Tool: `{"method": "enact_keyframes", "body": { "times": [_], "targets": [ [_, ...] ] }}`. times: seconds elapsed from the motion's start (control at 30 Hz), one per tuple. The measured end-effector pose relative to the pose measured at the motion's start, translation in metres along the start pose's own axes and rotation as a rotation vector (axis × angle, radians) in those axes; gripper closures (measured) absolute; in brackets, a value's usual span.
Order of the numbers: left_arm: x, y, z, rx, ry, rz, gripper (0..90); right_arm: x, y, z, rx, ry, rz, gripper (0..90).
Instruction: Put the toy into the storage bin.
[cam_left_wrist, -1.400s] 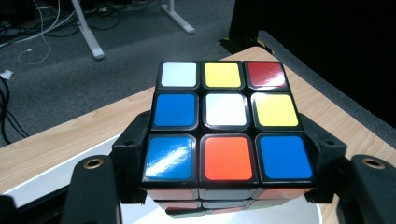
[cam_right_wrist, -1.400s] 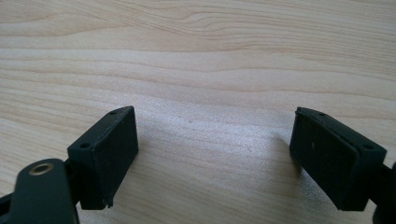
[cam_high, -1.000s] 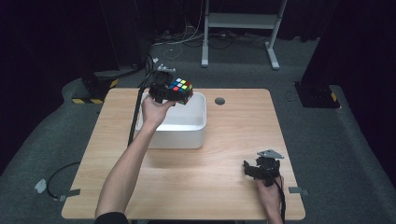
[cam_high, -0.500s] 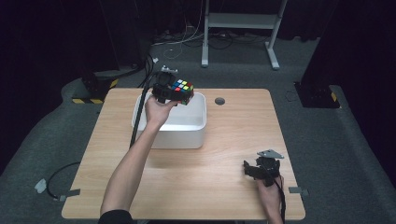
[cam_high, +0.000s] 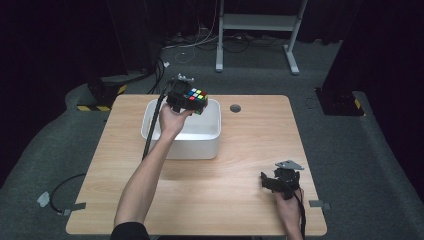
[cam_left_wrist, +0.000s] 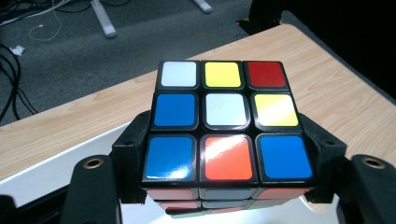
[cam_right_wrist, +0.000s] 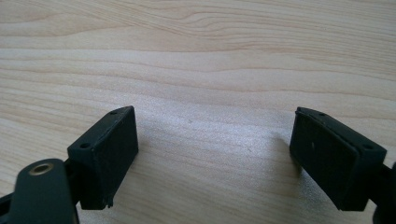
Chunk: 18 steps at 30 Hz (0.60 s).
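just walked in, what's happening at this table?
A person works with a two-jaw tool in each hand. The left tool is shut on a puzzle cube with mixed coloured stickers and holds it above the white bin at the back of the wooden table; the cube is not yet in the bin. The right tool rests low over bare tabletop near the front right corner, jaws open, nothing between them.

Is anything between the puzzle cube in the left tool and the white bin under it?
Nothing visible. The left tool is shut on the puzzle cube and holds it above the open white bin, whose visible interior looks empty.
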<state>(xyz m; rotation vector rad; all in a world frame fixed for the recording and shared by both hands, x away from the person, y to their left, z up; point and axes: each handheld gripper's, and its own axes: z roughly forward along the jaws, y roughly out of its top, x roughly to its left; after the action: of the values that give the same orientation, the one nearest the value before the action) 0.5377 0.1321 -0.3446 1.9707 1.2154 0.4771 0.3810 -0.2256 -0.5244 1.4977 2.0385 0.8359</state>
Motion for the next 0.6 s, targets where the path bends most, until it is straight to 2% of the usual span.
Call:
{"method": "enact_keyframes", "body": {
  "times": [0.6],
  "targets": [
    [0.002,-0.004,0.021,0.044,0.039,-0.009,33.4,0.0,0.0,0.0,0.0,0.001,0.0,15.1]
  ]
}}
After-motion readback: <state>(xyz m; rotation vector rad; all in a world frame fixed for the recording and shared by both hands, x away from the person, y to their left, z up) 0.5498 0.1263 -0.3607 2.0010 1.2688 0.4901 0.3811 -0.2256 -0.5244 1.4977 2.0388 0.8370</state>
